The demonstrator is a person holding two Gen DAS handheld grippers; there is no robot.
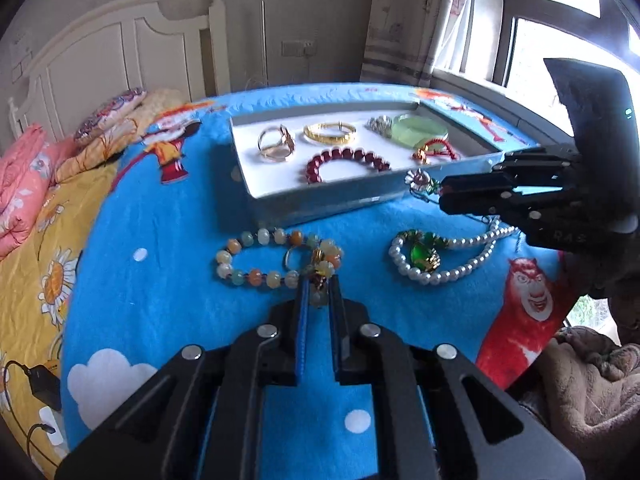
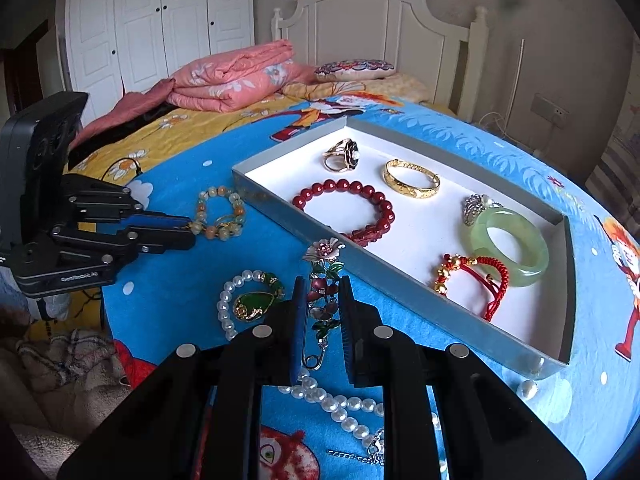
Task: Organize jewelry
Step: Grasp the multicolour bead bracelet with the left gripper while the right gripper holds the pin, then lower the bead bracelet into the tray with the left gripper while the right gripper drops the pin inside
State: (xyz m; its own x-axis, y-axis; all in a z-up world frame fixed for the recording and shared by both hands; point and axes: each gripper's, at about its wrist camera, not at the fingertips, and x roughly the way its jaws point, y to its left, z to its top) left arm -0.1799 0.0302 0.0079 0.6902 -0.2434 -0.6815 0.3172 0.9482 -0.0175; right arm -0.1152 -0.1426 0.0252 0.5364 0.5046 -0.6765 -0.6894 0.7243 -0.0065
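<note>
A bracelet of pale orange and green beads (image 1: 263,236) lies on the blue cartoon cloth. My left gripper (image 1: 319,280) is shut on its near side, with a bead and a gold charm pinched between the pads. My right gripper (image 2: 322,282) is shut on a flower brooch (image 2: 323,252) with a safety pin, just in front of the grey tray (image 2: 400,280). The tray holds a ring (image 2: 344,154), a gold bangle (image 2: 412,179), a red bead bracelet (image 2: 344,188), a jade bangle (image 2: 508,246) and a red cord bracelet (image 2: 494,280). A pearl necklace with a green pendant (image 2: 254,304) lies below my right gripper.
The round table's edge curves close on the left and right. A loose pearl (image 2: 526,390) sits by the tray's near corner. Behind stand a bed with a folded pink quilt (image 2: 232,76) and a white headboard (image 2: 380,20). A black charger (image 1: 42,384) lies on the yellow sheet.
</note>
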